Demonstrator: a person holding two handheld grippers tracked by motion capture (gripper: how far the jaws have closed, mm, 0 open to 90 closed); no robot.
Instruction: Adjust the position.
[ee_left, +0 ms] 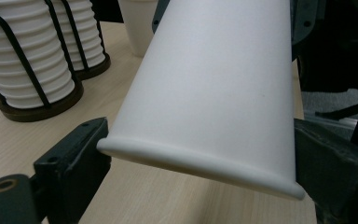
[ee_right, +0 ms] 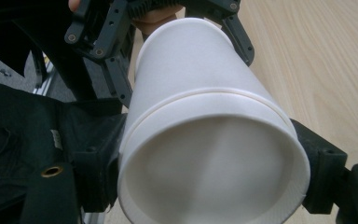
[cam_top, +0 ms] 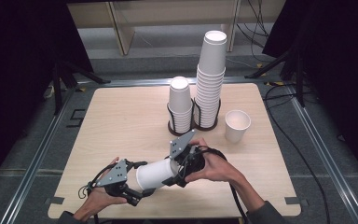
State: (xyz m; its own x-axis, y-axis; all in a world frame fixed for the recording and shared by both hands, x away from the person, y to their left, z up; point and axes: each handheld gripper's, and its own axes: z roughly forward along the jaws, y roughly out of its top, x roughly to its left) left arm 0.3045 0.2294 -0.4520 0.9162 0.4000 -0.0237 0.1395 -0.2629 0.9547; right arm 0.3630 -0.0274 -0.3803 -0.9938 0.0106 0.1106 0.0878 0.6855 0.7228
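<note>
Left tool (cam_top: 137, 189): a lying white paper cup (cam_top: 154, 173) is being flanked at its wide rim by the two black jaws, which are standing partly apart; whether the pads are pressing on the rim cannot be told.
Right tool (cam_top: 176, 173): the other end of the cup is being clamped between its jaws, one on each side of the wall.
Cup: it is being held on its side above the near part of the wooden surface (cam_top: 121, 121), between the two tools; in the right tool's view a second rim line is being shown around it, as of two nested cups.
Tall stack (cam_top: 210, 79): cups are being kept upside down in a black wire holder.
Short stack (cam_top: 180, 105): it is being kept just beside the tall one.
Single cup (cam_top: 237, 126): it is being left upright, right of the stacks.
</note>
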